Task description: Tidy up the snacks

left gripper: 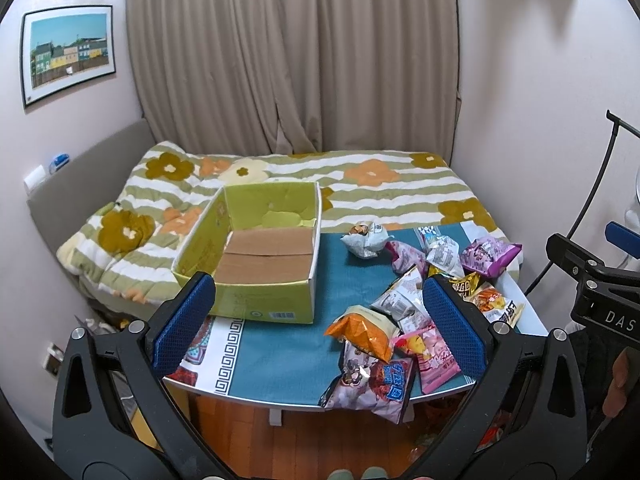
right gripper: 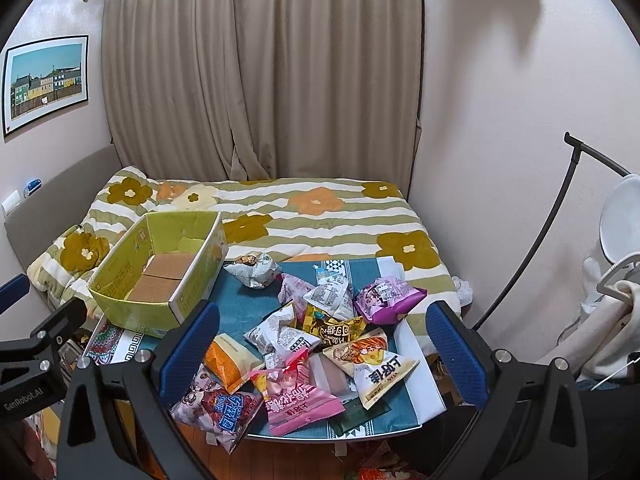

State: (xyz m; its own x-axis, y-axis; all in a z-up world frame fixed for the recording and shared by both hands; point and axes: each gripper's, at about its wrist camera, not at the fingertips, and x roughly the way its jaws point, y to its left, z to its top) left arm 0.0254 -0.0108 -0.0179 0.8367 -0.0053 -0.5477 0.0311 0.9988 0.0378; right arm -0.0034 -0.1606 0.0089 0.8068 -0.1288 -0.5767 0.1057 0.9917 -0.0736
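Both grippers spread wide above the snack table, holding nothing.

The left gripper (left gripper: 318,316) and right gripper (right gripper: 322,344) have blue fingers well apart, touching no packet. The green cardboard box (left gripper: 260,304), at ten o'clock on the table (left gripper: 280,364), is empty. The snack packets (right gripper: 312,344) lie heaped at four o'clock, overlapping; one overhangs the near edge.

Beige curtain (left gripper: 292,52) behind floral-quilted bed (left gripper: 360,188).
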